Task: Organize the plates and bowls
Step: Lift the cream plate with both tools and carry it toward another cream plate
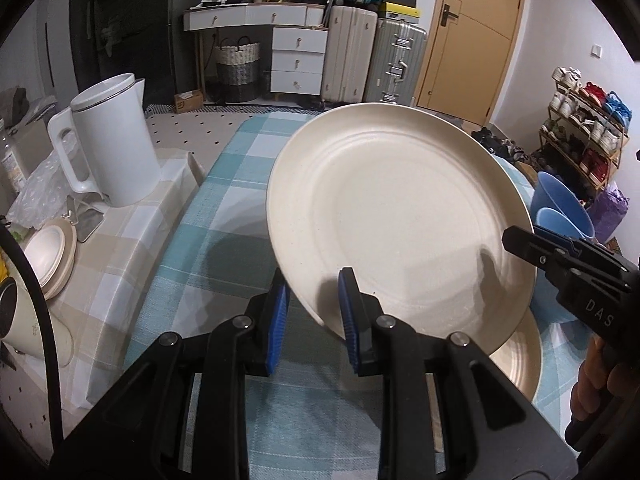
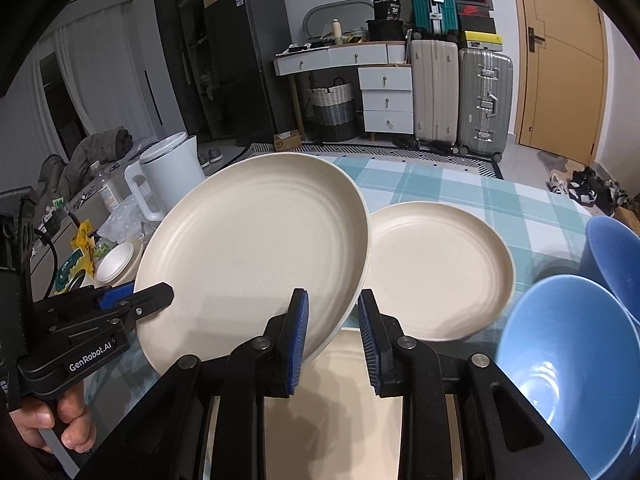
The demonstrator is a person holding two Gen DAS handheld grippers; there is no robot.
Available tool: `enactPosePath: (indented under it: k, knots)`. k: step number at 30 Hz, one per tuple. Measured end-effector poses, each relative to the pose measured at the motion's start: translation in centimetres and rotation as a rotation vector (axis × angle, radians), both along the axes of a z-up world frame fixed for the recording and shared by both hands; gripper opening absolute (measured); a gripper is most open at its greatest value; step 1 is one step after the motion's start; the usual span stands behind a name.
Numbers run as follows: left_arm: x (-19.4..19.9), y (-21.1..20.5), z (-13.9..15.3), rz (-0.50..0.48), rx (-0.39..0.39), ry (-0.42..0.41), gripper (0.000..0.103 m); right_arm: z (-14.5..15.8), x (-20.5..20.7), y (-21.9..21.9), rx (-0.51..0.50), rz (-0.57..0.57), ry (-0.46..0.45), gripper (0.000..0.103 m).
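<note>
Both claws are clamped on the rim of one cream plate (image 2: 256,252), left gripper (image 1: 314,320) on its near-left edge, right gripper (image 2: 332,344) on the opposite edge, holding it tilted above the checked cloth (image 1: 224,208). I'd keep both hands moving together, level the plate, then lower it onto the second plate (image 2: 436,268) beside the blue bowls (image 2: 568,360)

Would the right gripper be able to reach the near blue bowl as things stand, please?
Probably not yet: the right gripper is shut on the large cream plate, shared with the left gripper. The near blue bowl sits unobstructed beside it.
</note>
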State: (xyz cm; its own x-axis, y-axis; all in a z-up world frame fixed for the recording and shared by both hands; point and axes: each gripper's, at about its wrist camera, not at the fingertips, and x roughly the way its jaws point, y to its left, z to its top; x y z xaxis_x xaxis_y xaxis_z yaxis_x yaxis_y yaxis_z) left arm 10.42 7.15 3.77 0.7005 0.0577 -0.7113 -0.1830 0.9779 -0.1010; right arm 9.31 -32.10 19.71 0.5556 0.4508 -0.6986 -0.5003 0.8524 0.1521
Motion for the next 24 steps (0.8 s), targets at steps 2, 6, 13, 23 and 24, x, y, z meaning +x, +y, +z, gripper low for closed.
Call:
enactPosePath:
  k: [2,6,13,23,24]
  knots:
    - [-0.2,-0.5,0.2,-0.012,0.001,-0.002,0.022,0.3,-0.4,-0.7,0.002,-0.012,0.000,0.026]
    - [-0.5,-1.5,0.7,-0.036,0.002,-0.003,0.022,0.8,-1.3,-1.6,-0.001,-0.030,-0.005,0.026]
    - [-1.0,-3.0,1.0,-0.077,0.001,0.005,0.022,1.2,-2.8,-3.4,-0.006,-0.064,0.001,0.026]
    - [-1.6,-5.5,0.9,-0.140,0.028,0.033,0.022,1.2,-4.7,-6.2,-0.004,-0.127,0.025,0.026]
    - [-1.6,-5.8,0.8,-0.148,0.031,0.037,0.022,1.2,-4.9,-6.6,-0.003,-0.133,0.031,0.026]
